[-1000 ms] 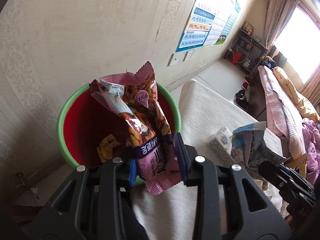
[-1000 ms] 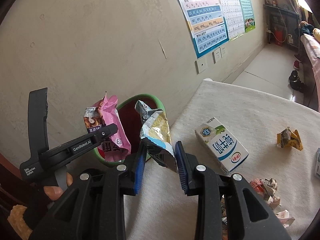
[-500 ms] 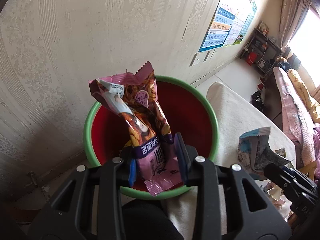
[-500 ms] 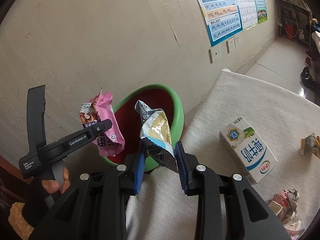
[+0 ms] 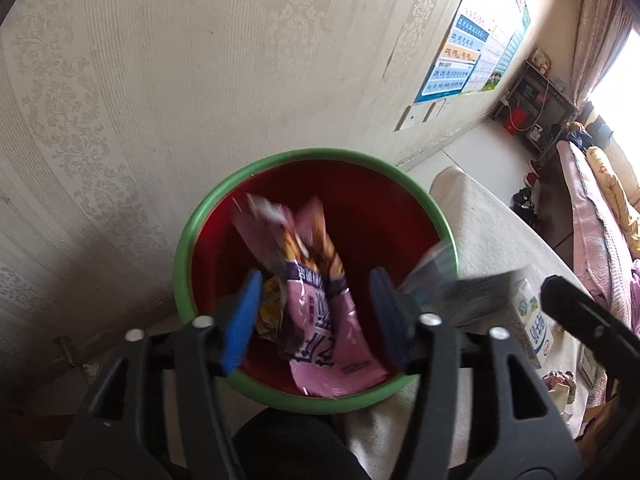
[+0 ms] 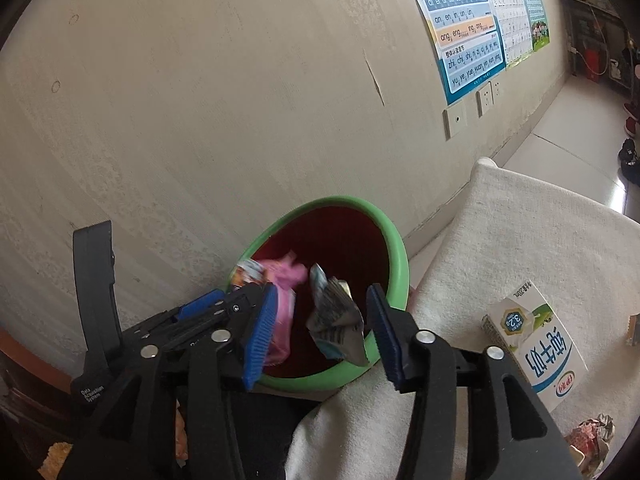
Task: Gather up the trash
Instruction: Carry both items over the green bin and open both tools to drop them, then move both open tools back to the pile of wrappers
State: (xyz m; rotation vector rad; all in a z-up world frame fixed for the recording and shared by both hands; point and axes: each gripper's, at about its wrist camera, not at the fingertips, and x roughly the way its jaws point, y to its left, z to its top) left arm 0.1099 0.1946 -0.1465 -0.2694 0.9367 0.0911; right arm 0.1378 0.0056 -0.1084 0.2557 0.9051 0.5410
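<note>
Right wrist shows milk carton point(image 6: 534, 346) marked "3.2"; both claws, left claw point(image 5: 316, 316) and right claw point(image 6: 322, 330), gape wide.

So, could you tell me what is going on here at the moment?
A person holding a gripper in each hand is clearing snack rubbish into a green-rimmed red bin beside a cloth-covered table. Both the left gripper and the right gripper are open over the bin. A pink wrapper and a silver wrapper, both blurred, are dropping in. A milk carton and some crumpled scraps lie on the table.
</note>
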